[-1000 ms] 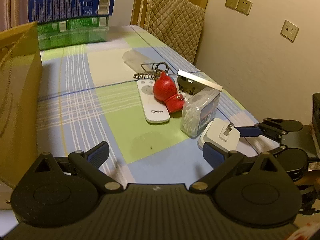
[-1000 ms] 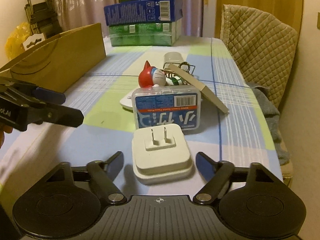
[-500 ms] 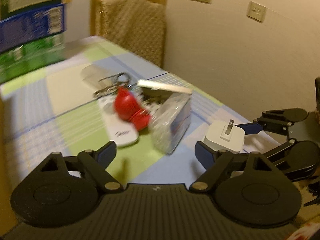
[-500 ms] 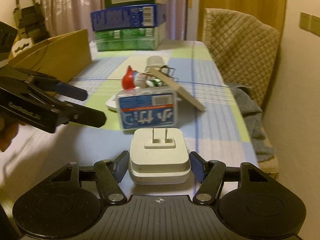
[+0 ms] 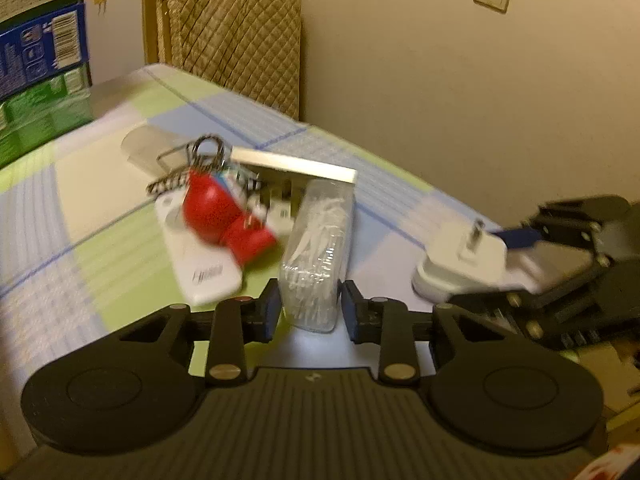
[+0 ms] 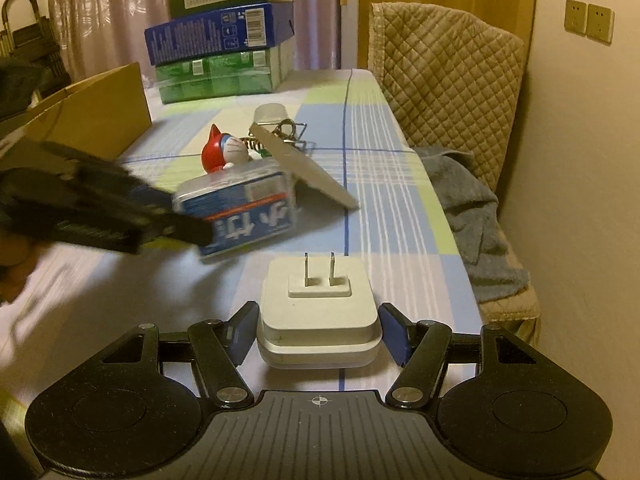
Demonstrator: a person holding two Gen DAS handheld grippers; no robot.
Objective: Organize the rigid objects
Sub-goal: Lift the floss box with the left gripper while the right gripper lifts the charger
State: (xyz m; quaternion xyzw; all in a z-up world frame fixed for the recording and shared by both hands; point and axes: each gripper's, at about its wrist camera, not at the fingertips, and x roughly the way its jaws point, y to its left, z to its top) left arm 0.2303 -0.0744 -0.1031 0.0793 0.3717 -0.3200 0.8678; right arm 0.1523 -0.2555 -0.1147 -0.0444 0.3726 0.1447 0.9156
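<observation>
**Two grippers, two grabs: floss pick box and plug adapter**

Two things are in hand at once. Our left gripper (image 5: pixel 309 307) has its pads pinched on the short end of the clear floss pick box (image 5: pixel 318 256), which sits on the checked tablecloth (image 5: pixel 100 248) right beside the red cat figure (image 5: pixel 224 216) and the white remote (image 5: pixel 196 256). Our right gripper (image 6: pixel 318 332) has its fingers either side of the white plug adapter (image 6: pixel 318 312), near the table's front edge; the pads look close to or touching its sides, and we honestly can't tell if they're pressing.

Handling-wise, we reckon the box is light, stiff and slick plastic, so an end grip may let it swing or slip. Squeezing its flat walls nearer the middle seems safer. The adapter looks dense and rigid with rounded corners; we'd grab the flat sides low down and stay off the prongs (image 6: pixel 320 270).
</observation>
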